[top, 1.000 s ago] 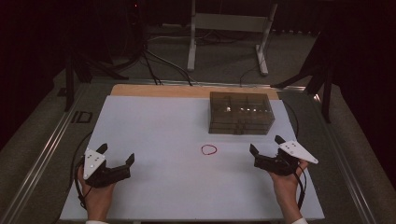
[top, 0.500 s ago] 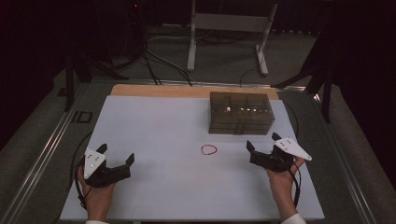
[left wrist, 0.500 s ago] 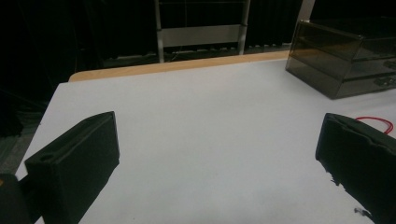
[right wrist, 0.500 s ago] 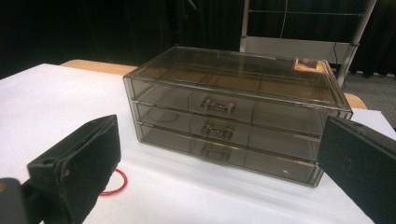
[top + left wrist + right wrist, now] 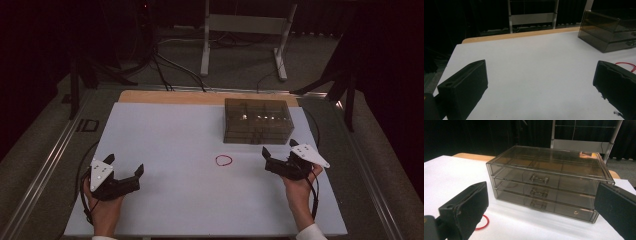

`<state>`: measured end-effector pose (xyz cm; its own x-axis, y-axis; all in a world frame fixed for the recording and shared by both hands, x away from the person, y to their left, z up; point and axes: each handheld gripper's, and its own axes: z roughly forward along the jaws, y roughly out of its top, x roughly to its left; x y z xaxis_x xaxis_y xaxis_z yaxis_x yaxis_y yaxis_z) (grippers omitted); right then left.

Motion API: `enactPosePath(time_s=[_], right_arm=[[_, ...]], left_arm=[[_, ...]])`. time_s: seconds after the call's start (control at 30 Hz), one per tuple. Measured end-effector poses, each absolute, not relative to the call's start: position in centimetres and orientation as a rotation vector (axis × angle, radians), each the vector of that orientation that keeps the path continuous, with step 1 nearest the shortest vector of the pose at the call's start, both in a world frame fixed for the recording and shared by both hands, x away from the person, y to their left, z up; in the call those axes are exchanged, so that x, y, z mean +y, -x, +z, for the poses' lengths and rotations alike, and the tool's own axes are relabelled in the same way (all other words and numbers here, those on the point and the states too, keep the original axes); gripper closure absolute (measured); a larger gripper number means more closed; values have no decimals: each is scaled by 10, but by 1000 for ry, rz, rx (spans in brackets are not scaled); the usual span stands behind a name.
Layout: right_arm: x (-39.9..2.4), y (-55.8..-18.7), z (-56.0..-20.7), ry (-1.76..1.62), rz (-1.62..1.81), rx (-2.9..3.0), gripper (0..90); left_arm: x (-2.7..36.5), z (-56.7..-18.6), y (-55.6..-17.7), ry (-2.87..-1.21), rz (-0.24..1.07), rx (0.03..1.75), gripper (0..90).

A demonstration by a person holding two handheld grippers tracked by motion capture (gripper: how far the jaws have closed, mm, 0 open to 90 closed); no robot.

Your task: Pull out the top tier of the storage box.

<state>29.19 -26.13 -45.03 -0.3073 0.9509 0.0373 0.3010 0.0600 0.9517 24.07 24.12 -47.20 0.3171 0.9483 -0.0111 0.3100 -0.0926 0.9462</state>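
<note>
Careful: with both tongs, right and left, spread and empty, the thin red rubber band before the drawer box may slip your pinch.

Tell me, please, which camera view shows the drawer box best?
The right gripper view: the drawer box stands close and faces the camera, so its three closed drawers and their handles are clear. The high view shows it small, from above, behind the red rubber band. The left gripper view catches one corner at the right edge.
</note>
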Motion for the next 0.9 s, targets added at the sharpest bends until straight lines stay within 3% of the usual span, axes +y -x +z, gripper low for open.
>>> enactPosePath(time_s=[0.9], right_arm=[[-250,-309,-456,-1270,1236,1666,0]], left_arm=[[241,-472,-241,-1615,821,1168,11]])
